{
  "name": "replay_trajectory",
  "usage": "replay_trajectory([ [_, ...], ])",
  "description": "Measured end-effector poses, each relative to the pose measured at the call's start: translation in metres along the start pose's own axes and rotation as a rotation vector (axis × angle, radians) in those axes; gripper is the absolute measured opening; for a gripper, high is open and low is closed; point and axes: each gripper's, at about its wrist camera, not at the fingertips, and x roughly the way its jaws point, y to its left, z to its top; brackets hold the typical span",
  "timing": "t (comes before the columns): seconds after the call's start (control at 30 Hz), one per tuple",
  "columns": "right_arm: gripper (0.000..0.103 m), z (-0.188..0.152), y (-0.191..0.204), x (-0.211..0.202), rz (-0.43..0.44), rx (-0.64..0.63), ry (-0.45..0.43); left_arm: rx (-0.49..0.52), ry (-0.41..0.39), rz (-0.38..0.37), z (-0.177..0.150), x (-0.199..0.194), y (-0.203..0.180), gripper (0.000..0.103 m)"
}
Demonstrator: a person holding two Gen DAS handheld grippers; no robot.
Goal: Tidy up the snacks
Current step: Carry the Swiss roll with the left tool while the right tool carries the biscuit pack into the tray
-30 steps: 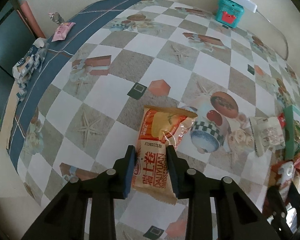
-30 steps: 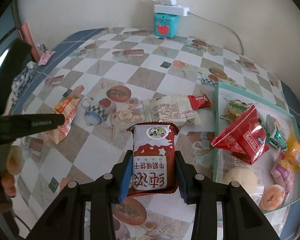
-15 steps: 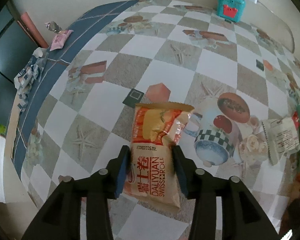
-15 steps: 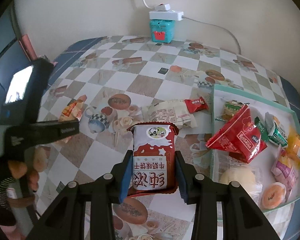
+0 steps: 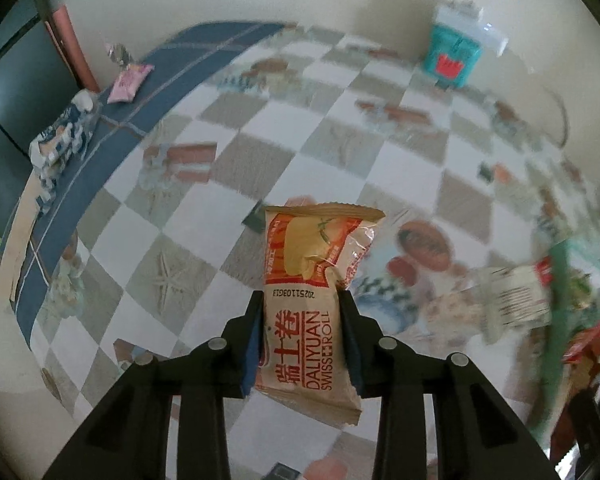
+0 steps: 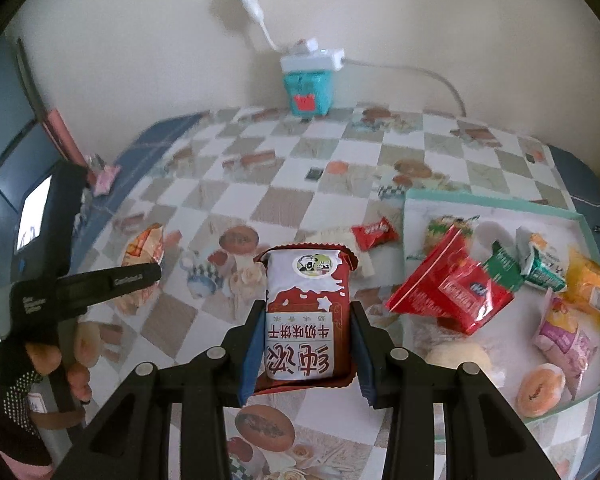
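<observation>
My left gripper is shut on an orange Swiss roll packet and holds it above the checkered table. In the right wrist view that packet shows at the left beside the left gripper's finger. My right gripper is shut on a red and white milk biscuit packet, lifted over the table left of the teal tray. The tray holds several snacks, among them a red triangular bag.
A white snack packet and a small red one lie on the table near the tray's left edge. A teal box with a power strip stands at the back wall. A pink packet lies at the far left.
Both grippers have risen with their packets. The left view has swung up and right, blurring the right side. The right view now shows more wall.
</observation>
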Motion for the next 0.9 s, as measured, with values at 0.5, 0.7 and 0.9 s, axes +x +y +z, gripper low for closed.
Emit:
replay_trajectory([
  [0.5,0.042,0.006,-0.103,-0.054,-0.170,0.248,-0.123,0.265,-0.118,-0.201,0.001,-0.079,-0.112,0.037],
  [0.7,0.042,0.002,-0.153,-0.063,-0.270,0.354,-0.142,0.421,-0.141,-0.263,-0.001,-0.097,-0.176,0.037],
  [0.9,0.042,-0.008,-0.199,-0.056,-0.363,0.462,-0.121,0.587,-0.116,-0.328,-0.011,-0.100,-0.245,0.037],
])
